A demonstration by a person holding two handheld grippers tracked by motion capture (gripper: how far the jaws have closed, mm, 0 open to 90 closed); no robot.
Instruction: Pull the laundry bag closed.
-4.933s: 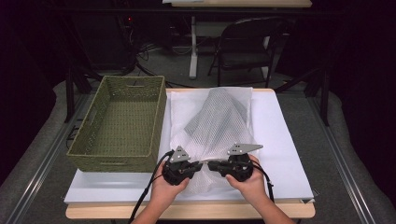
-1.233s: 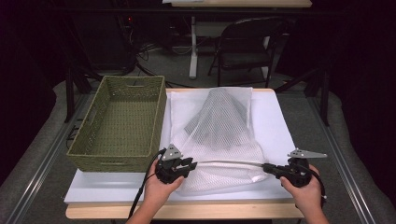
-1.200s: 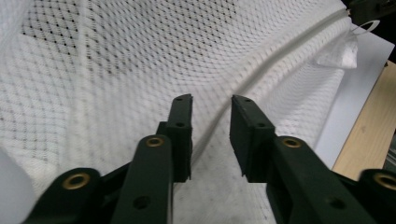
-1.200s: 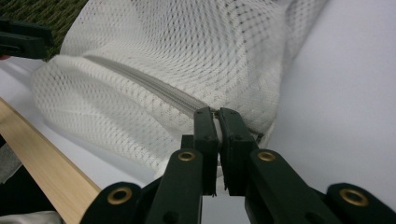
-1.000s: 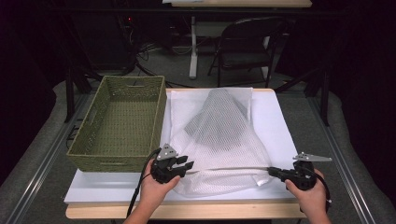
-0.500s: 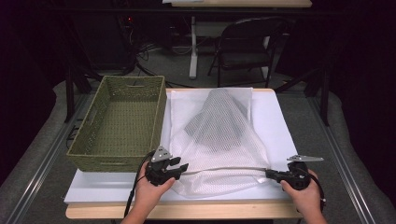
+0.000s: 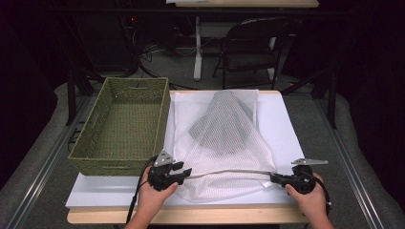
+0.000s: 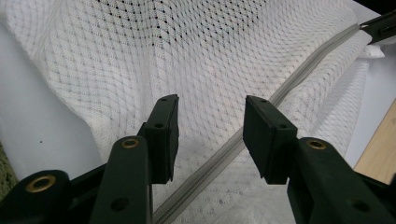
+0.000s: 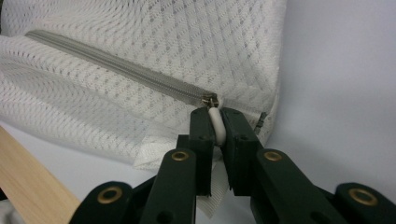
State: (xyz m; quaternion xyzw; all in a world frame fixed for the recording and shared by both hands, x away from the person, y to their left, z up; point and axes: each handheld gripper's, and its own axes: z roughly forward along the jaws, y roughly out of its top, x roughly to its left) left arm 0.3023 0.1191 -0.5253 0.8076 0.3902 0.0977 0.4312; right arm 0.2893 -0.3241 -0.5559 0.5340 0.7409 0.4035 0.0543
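Presently the mesh bag [image 7: 224,143] lies on the table [image 7: 286,124] beside the basket [image 7: 122,121]. Left gripper [image 8: 210,135], jaws just opening, stands apart over the zip [image 8: 261,116], gripping nothing. Right gripper [image 9: 215,128], also easing, still pinches the white pull tab [image 9: 216,122]

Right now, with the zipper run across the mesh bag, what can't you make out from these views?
- Dark garment inside the mesh bag: high view, its kind veiled by the mesh.
- Zipper pull: right gripper view, lower part hidden between the right gripper jaws.
- Zipper: left gripper view, cut off at the bottom edge below the left gripper.
- Basket: high view, near inner floor hidden by its front wall.
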